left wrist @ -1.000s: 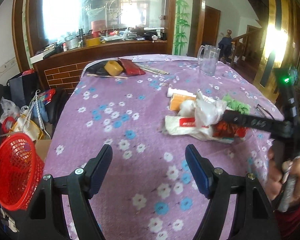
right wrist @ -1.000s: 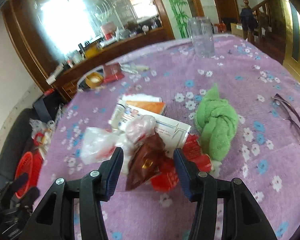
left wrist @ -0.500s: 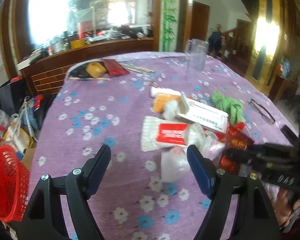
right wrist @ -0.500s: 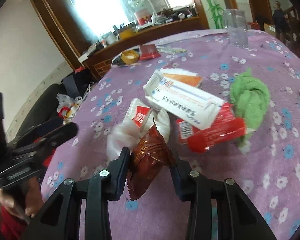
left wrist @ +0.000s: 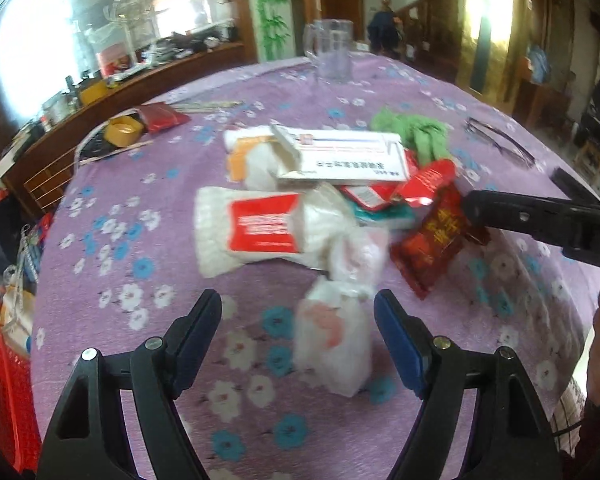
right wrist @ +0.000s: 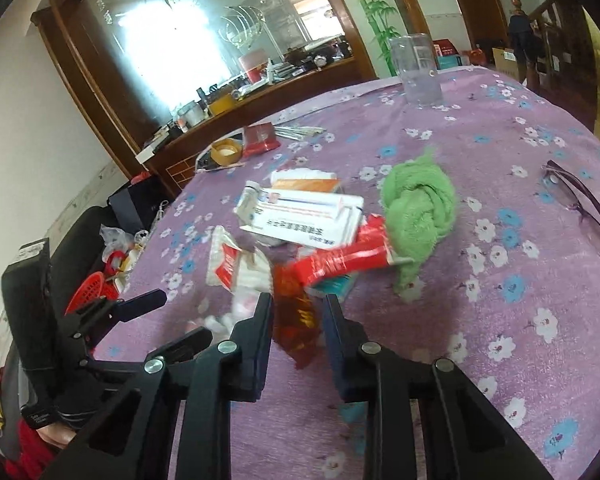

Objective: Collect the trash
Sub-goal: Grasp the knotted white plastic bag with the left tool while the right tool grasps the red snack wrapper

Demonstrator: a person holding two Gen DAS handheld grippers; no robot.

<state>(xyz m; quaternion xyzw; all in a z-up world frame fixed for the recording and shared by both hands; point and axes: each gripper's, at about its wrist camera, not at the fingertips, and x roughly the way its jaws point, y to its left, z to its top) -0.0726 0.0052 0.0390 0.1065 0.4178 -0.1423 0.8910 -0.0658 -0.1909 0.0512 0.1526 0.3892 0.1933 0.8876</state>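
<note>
A heap of trash lies on the purple flowered tablecloth: a white tissue pack with a red label, a white carton and a red packet. My left gripper is open, and a crumpled white plastic bag lies between its fingers without touching them. My right gripper is closing its jaws on a dark red snack wrapper, and both pads touch it. The left wrist view shows that wrapper under the right gripper's black finger.
A knotted green cloth lies beside the heap, with spectacles to its right. A glass mug stands at the far edge. A yellow tape roll lies far left. A red basket sits below the table's left edge.
My left gripper came down and forward to the heap, so the white bag now lies between its fingers. My right gripper's jaws narrowed around the dark red wrapper.
</note>
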